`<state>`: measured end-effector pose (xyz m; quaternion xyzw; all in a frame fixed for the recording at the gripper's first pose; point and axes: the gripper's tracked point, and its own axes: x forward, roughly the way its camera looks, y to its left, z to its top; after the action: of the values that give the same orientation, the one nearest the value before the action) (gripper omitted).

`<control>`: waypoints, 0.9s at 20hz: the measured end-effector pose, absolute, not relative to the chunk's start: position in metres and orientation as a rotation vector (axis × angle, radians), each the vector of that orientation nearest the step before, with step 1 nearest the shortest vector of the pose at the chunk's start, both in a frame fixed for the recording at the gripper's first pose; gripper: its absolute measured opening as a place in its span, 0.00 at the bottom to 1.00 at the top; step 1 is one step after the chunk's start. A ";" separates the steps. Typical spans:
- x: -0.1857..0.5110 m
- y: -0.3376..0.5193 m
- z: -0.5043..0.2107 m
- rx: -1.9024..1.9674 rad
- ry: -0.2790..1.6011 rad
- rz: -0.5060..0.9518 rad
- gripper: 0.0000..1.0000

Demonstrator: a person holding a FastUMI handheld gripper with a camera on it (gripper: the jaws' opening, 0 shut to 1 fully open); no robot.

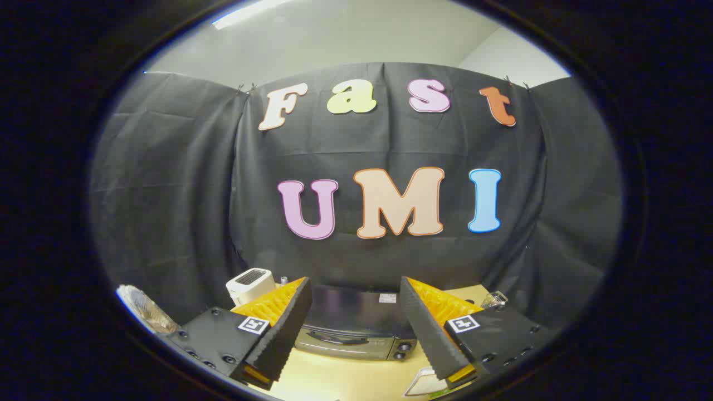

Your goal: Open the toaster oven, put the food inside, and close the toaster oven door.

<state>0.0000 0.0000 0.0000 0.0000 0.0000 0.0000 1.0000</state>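
Hovering gripper (pixel 353 312) with fingers spread wide and empty, closed toaster oven (pixel 356 326) on the table (pixel 340 379) just beyond them, white appliance (pixel 250 284) behind left.

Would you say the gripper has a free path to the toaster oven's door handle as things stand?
Probably yes. The gripper is open and holds nothing, and the toaster oven sits straight ahead beyond its fingers. Its door handle faces them, and only bare table shows between.
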 end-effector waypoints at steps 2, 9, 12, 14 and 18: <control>0.004 0.001 -0.002 0.000 0.000 0.007 1.00; 0.019 0.003 -0.036 0.038 0.056 0.008 1.00; 0.024 0.017 -0.049 0.055 0.078 0.028 1.00; 0.028 0.029 -0.053 0.064 0.084 0.047 1.00; 0.039 0.042 -0.068 0.044 0.093 0.052 1.00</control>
<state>0.0393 0.0421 -0.0684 0.0221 0.0466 0.0260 0.9983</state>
